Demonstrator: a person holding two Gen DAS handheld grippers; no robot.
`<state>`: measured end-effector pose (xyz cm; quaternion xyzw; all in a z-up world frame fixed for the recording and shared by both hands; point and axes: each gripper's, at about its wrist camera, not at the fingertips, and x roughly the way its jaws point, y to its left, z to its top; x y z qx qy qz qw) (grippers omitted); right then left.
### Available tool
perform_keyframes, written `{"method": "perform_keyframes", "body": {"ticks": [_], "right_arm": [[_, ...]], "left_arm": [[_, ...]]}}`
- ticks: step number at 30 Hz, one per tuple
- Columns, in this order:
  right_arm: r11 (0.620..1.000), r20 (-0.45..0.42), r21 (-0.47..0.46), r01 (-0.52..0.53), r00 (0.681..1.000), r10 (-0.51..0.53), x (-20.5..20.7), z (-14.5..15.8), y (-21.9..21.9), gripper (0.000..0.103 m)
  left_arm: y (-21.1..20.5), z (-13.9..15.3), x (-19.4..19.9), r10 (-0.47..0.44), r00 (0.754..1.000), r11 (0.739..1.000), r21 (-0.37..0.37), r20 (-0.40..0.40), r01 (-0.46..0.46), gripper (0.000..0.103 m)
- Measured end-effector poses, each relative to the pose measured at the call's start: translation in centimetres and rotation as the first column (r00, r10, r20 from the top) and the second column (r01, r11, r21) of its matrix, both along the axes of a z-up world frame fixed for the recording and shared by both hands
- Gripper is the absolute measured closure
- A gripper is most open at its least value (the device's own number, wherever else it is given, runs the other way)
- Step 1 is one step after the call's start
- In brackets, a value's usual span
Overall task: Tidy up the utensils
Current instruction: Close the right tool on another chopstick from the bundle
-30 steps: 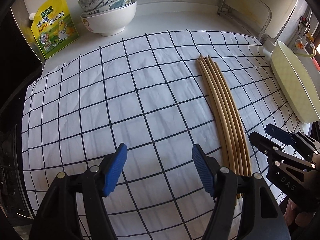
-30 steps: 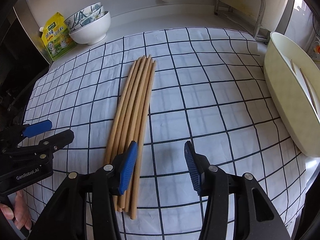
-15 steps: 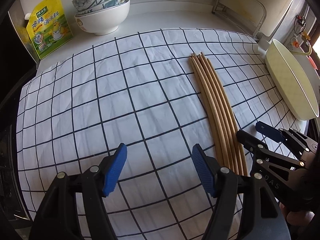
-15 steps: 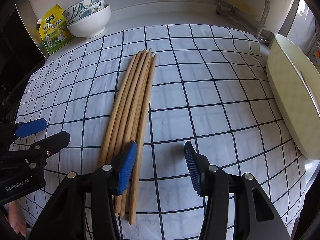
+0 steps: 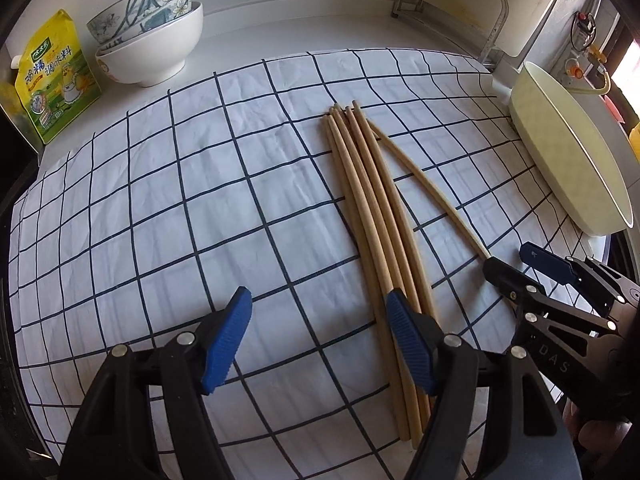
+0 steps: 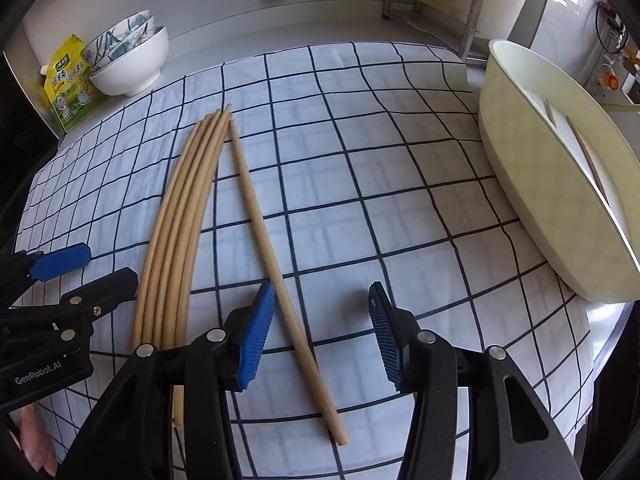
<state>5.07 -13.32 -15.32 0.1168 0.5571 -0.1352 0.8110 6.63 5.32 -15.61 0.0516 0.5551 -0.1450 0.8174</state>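
Several wooden chopsticks (image 5: 372,216) lie bundled on a checked cloth (image 5: 160,208); they also show in the right wrist view (image 6: 180,216). One chopstick (image 6: 276,264) lies apart, angled to the right of the bundle (image 5: 432,188). My right gripper (image 6: 320,332) is open and straddles this lone chopstick near its close end, its left pad next to it. My left gripper (image 5: 316,340) is open and empty, its right finger over the bundle. A cream oval tray (image 6: 552,184) at the right holds a couple of chopsticks (image 6: 580,144).
Stacked bowls (image 5: 148,44) and a yellow-green seasoning pouch (image 5: 52,80) stand at the back left. A metal rack (image 5: 452,12) stands at the back right. The cloth's front edge hangs near the grippers.
One chopstick has been split off from the bundle and now lies angled to the right. My right gripper has shifted right to straddle it. My left gripper has moved closer to the bundle.
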Motion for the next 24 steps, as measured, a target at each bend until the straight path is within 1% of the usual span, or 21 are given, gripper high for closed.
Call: {"method": "perform_keyframes", "body": {"ticks": [3, 7, 11, 19, 24], "right_arm": [[1.000, 0.005, 0.001, 0.002, 1.000, -0.002, -0.2, 0.0, -0.2, 0.056], [1.000, 0.013, -0.002, -0.006, 1.000, 0.006, -0.1, 0.3, 0.1, 0.056], [1.000, 0.016, 0.001, -0.013, 1.000, 0.013, 0.0, 0.3, 0.3, 0.056], [0.999, 0.016, 0.010, -0.036, 0.999, 0.036, 0.7, 0.0, 0.7, 0.056], [0.999, 0.015, 0.009, -0.043, 0.999, 0.043, 0.8, -0.1, 0.9, 0.056]], "left_arm": [[-0.4, -0.1, 0.1, -0.003, 1.000, 1.000, 0.001, 0.007, 0.003, 0.034], [-0.7, -0.5, 0.2, -0.009, 1.000, 1.000, 0.021, 0.002, 0.009, 0.034], [-0.1, -0.9, 0.0, -0.001, 1.000, 1.000, 0.020, -0.010, 0.001, 0.033], [1.6, -0.7, 0.1, 0.032, 0.999, 0.999, 0.023, -0.003, -0.032, 0.034], [1.9, -1.0, 0.3, 0.041, 0.999, 0.999, 0.021, -0.008, -0.041, 0.030]]}}
